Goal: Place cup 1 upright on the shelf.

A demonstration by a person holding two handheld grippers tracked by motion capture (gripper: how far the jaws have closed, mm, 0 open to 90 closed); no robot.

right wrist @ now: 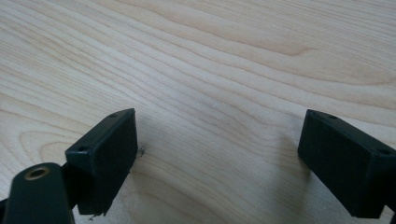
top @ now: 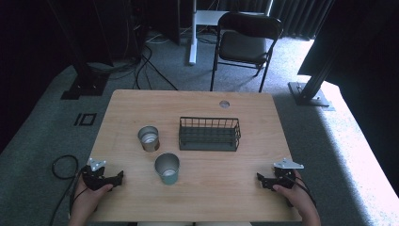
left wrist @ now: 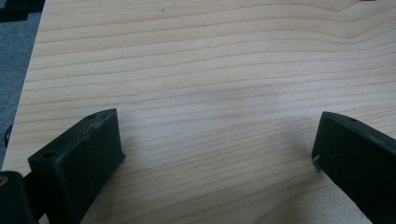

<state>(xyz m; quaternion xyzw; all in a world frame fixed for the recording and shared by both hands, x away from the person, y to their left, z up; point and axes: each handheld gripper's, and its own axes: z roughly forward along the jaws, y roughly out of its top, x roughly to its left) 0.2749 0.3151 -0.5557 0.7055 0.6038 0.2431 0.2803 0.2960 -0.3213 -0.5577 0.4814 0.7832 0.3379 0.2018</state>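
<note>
Cup (top: pixel 167 168) between hand-held grippers, nearer left one (top: pixel 118 177).

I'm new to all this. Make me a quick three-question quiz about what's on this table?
1. True or false: the left gripper holds a cup.
2. How many metal cups stand on the table?
3. Which cup is nearer the person: A, the green-tinted cup, or B, the silver cup?

Key: 1. False; its jaws are open over bare wood, as are the right gripper's. 2. Two, left of the wire basket. 3. A.
</note>
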